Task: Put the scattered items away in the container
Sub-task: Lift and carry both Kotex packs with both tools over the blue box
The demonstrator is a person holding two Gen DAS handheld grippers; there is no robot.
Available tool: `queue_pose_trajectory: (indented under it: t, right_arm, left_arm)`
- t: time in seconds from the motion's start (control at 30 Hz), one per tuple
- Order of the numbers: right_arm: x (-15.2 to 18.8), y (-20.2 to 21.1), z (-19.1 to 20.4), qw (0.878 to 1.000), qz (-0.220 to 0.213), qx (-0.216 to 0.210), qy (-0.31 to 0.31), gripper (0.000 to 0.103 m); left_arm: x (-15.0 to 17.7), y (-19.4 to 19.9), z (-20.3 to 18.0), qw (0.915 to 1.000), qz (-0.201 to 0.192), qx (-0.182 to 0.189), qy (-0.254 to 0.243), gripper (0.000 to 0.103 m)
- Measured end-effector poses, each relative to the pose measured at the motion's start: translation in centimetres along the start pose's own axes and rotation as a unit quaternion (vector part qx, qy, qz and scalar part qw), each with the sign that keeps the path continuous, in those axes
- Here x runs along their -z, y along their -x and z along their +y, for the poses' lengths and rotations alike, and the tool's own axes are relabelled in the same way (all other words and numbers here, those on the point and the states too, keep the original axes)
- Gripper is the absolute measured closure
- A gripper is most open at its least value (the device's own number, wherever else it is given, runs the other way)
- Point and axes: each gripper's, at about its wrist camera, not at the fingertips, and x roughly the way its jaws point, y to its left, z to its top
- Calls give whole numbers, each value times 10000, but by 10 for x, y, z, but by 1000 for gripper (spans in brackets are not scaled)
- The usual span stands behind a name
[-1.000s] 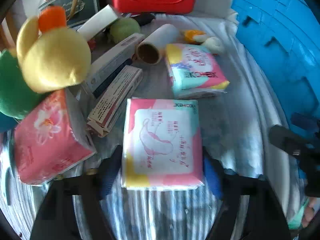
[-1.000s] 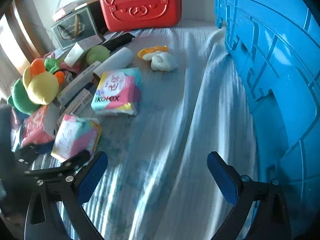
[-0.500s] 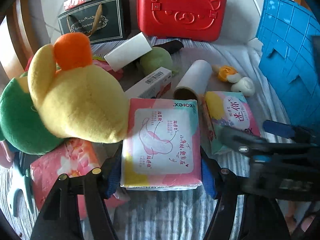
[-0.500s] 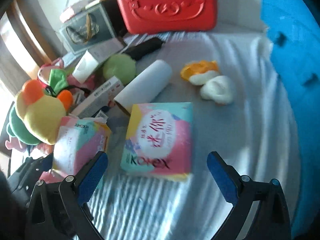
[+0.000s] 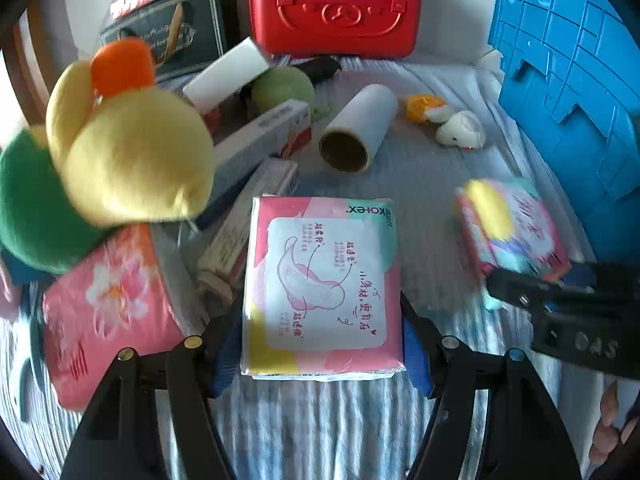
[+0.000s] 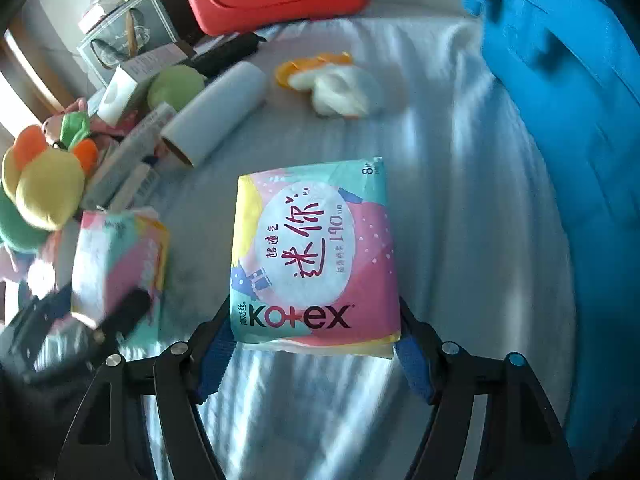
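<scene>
My left gripper (image 5: 322, 354) is shut on a pink Kotex pad pack (image 5: 324, 284), held just above the striped cloth. My right gripper (image 6: 316, 354) is shut on a second Kotex pack with a teal and pink front (image 6: 316, 252). That pack shows blurred at the right of the left wrist view (image 5: 512, 228), with the right gripper's black body below it. The left pack shows in the right wrist view (image 6: 116, 260) at the left. The blue container (image 5: 572, 92) stands at the right, its wall also along the right of the right wrist view (image 6: 568, 120).
A yellow and green plush toy (image 5: 120, 152), a pink tissue pack (image 5: 108, 308), long boxes (image 5: 256, 144), a cardboard-core roll (image 5: 356, 132), a green ball (image 5: 282, 88) and a small white and orange toy (image 5: 452, 124) lie on the cloth. A red bear case (image 5: 336, 4) and a dark gift bag (image 5: 180, 28) stand behind.
My right gripper has moved forward to the second Kotex pack and closed on it. My left gripper keeps its pack and has shifted slightly.
</scene>
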Motion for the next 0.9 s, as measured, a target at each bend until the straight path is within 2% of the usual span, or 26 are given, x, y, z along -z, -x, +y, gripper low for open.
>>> queue_pose_trajectory:
  t: [0.13, 0.17, 0.23, 0.3, 0.37, 0.5, 0.67, 0.9]
  right_arm:
    - [19, 7, 2, 9998, 10, 10, 177, 25]
    - [20, 7, 4, 9998, -19, 20, 215, 21]
    - [22, 7, 6, 9994, -185, 125, 260, 20]
    - [22, 8, 10, 9990, -241, 236, 295, 32]
    - [24, 18, 11, 9990, -327, 145, 270, 34]
    - [29, 57, 21, 9971, -671, -8, 349, 34]
    - [24, 115, 43, 9905, -1238, -138, 587, 34]
    - [20, 210, 86, 9691, -2273, -266, 921, 34]
  left_arm:
    - [5, 5, -2, 10000, -14, -85, -26, 37]
    - [5, 6, -4, 9999, -19, -107, -45, 37]
    - [7, 9, -6, 9998, -45, -157, -81, 37]
    - [9, 14, -7, 9998, -66, -173, -90, 37]
    - [10, 23, -7, 9997, -146, -201, -77, 37]
    - [5, 54, -3, 9987, -407, -299, -8, 37]
    - [-9, 112, 8, 9948, -908, -411, 196, 37]
    - [-25, 203, 27, 9838, -1667, -564, 328, 37]
